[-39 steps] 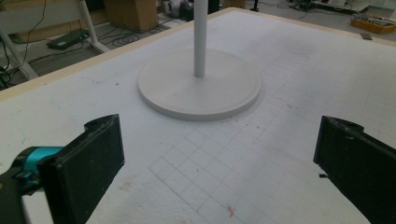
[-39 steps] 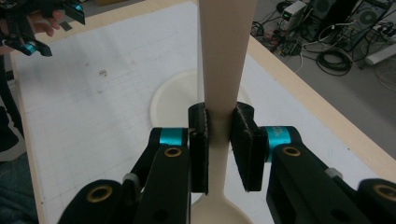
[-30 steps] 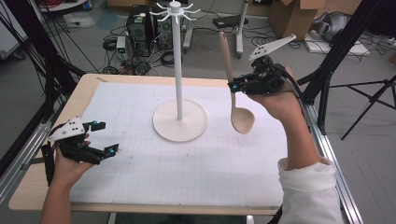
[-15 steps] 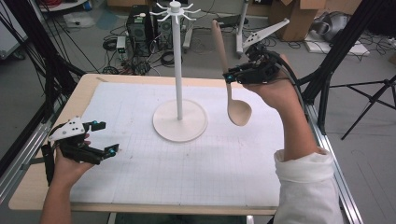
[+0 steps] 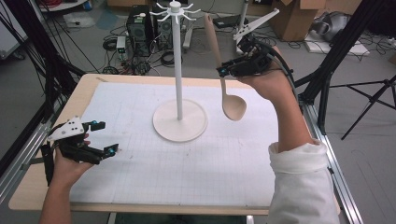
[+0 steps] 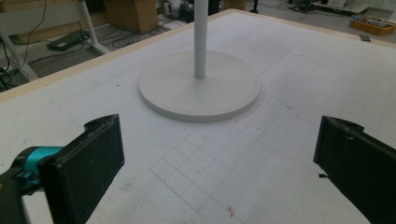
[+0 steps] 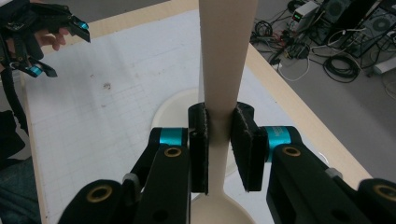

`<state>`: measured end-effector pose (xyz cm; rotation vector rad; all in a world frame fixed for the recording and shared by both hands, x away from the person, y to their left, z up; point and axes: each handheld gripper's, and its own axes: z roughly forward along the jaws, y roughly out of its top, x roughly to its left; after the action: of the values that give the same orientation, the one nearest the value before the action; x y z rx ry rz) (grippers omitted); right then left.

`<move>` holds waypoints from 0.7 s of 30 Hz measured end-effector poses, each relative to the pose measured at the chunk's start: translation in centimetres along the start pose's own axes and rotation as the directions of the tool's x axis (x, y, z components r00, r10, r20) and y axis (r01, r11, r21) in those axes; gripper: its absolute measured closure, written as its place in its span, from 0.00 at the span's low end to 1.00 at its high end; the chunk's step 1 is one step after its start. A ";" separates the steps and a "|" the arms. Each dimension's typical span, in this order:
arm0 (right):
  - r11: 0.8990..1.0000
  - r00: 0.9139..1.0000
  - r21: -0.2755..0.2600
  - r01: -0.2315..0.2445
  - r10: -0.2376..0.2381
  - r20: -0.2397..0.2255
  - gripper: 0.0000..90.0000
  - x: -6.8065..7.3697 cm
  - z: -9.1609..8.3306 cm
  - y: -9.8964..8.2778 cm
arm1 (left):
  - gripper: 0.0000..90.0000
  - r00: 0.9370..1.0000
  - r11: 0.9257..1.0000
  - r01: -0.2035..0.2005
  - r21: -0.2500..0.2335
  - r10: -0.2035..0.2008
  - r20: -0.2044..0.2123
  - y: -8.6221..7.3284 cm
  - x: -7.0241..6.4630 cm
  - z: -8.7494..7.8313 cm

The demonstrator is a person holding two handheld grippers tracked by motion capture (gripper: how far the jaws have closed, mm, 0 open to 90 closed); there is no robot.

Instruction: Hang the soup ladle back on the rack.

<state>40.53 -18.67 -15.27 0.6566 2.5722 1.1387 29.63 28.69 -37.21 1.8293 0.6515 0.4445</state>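
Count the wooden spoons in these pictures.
1. The wooden spoon hangs bowl-down over the table's right side, clamped at the handle by the right gripper, beside the white stand.

Lab: floor cables [image 5: 140, 46], PCs [image 5: 140, 23], tripod [image 5: 369, 102].

The high view looks forward and down from above the person's side, taking in the whole surface [image 5: 140, 186] and the floor beyond. The left gripper view sits low and close over the surface [image 6: 289, 70], facing the white stand [image 6: 200, 86] between its own jaws. The right gripper view rides higher, looking down past its jaws; all three share the white stand [image 5: 180, 121] [image 7: 173, 105] and the gridded mat [image 5: 224, 163] around it
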 end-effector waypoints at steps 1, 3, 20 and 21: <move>1.000 1.000 0.000 0.000 0.000 0.000 0.86 0.0 0.0 0.0 | 0.02 1.000 1.000 0.000 0.000 0.000 0.000 0.0 0.0 0.0; 1.000 1.000 0.004 0.001 -0.001 -0.004 0.86 -0.1 0.2 0.2 | 0.02 1.000 1.000 -0.001 -0.001 0.001 0.001 0.0 0.0 0.0; 1.000 0.999 0.019 -0.007 0.008 -0.036 0.86 -0.3 1.9 1.2 | 0.02 1.000 1.000 0.000 -0.001 0.000 -0.001 0.0 0.1 -0.1; 1.000 0.999 0.019 -0.007 0.008 -0.036 0.86 -0.3 1.9 1.2 | 0.02 1.000 1.000 0.000 -0.001 0.000 -0.001 0.0 0.1 -0.1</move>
<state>41.89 -16.84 -15.63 0.6565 2.6155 1.1398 29.64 28.83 -37.19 1.8281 0.6516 0.4455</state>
